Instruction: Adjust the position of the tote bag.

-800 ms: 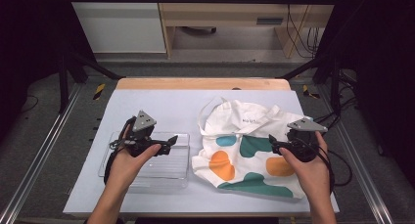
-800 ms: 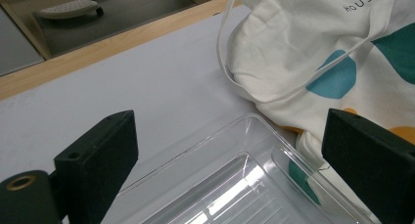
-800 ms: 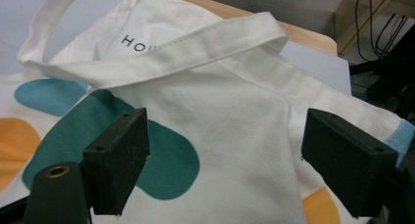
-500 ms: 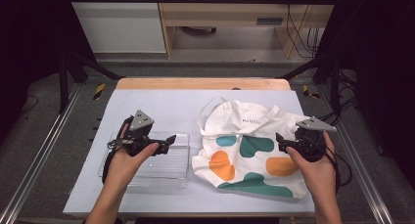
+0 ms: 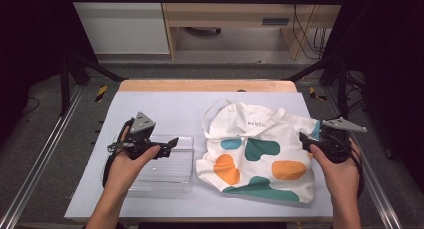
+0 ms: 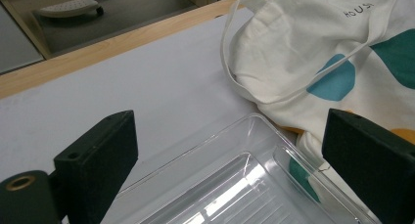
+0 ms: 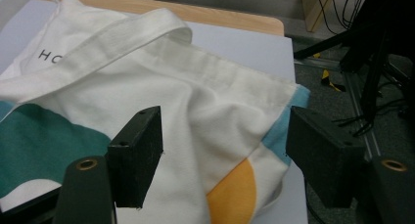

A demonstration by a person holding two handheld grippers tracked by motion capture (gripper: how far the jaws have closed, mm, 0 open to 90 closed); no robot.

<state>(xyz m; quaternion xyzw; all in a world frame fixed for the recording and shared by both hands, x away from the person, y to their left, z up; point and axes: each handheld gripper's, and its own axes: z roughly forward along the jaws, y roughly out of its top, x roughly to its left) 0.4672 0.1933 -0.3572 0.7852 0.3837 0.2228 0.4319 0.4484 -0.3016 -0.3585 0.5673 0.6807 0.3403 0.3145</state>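
Cream canvas marks the one tote bag [image 5: 262, 156], lying crumpled on the right half of the worktop [image 5: 175, 106], printed with teal, orange and blue blobs. One clear plastic tray [image 5: 165, 171] sits just left of it. There are two claws: the left claw [image 5: 167, 145] hovers over the tray, jaws spread with nothing between them; the right claw [image 5: 306, 139] sits at the bag's right edge, jaws likewise apart, straddling cloth. The left gripper view shows a looped handle [image 6: 235, 62] near the tray; the right gripper view shows a flat strap [image 7: 117, 35] and a pale blue corner.
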